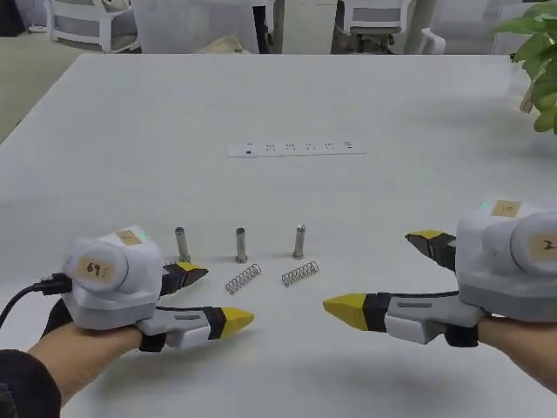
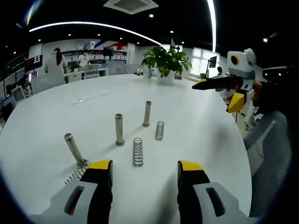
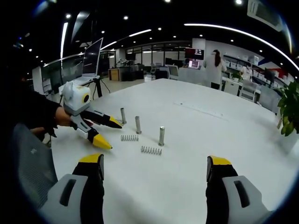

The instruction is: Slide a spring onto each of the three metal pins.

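Three upright metal pins stand in a row on the white table. Two springs lie flat just in front of the middle and right pins. In the left gripper view a third spring lies at the foot of the nearest pin, beside my jaw. My left gripper is open, low, in front of the left pin. My right gripper is open to the right of the pins, with nothing between its jaws. The left gripper and the pins appear in the right gripper view.
A flat white strip lies further back on the table. A potted plant stands at the far right edge. Chairs line the far side. People stand at desks in the background.
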### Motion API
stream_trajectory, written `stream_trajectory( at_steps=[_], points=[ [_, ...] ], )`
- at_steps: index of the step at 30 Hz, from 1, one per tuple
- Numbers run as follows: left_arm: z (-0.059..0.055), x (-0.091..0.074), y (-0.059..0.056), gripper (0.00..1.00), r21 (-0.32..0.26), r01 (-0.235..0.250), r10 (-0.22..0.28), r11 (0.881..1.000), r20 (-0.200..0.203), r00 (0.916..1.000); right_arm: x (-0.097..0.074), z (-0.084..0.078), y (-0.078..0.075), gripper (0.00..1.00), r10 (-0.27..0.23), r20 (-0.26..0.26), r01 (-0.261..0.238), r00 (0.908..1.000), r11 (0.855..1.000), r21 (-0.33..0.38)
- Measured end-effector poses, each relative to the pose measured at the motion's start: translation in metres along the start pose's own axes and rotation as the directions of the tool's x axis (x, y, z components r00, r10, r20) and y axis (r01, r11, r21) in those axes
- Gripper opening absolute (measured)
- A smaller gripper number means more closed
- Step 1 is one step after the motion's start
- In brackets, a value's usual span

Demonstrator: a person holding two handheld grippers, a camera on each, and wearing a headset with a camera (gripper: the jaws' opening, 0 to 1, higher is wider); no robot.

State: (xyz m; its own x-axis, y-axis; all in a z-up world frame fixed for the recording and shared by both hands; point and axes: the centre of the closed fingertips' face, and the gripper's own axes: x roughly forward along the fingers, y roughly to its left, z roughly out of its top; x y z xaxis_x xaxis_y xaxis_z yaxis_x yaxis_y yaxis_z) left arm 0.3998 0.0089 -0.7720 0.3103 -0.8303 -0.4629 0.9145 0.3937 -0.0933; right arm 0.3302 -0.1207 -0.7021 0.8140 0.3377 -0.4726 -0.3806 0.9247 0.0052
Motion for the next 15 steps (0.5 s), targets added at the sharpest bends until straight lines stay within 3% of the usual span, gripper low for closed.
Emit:
stream_trajectory(
  at_steps=[3,6,15],
  points=[
    [0.0,0.003,0.002,0.48,0.002,-0.014,0.014,1.0,0.001,0.9999,0.0,0.0,-0.001,0.9,-0.003,0.002,0.003,1.0,1.0,0.004],
    [-0.003,0.005,0.005,0.4,0.02,-0.031,0.031,0.999,-0.008,0.9995,0.0,0.0,0.0,0.9,-0.004,0.002,0.004,1.0,1.0,0.003],
    [-0.002,0.011,0.007,0.29,0.038,-0.036,0.036,0.999,0.007,0.9993,0.0,-0.001,-0.001,0.89,-0.005,0.0,0.005,1.0,1.0,0.004]
  ],
)
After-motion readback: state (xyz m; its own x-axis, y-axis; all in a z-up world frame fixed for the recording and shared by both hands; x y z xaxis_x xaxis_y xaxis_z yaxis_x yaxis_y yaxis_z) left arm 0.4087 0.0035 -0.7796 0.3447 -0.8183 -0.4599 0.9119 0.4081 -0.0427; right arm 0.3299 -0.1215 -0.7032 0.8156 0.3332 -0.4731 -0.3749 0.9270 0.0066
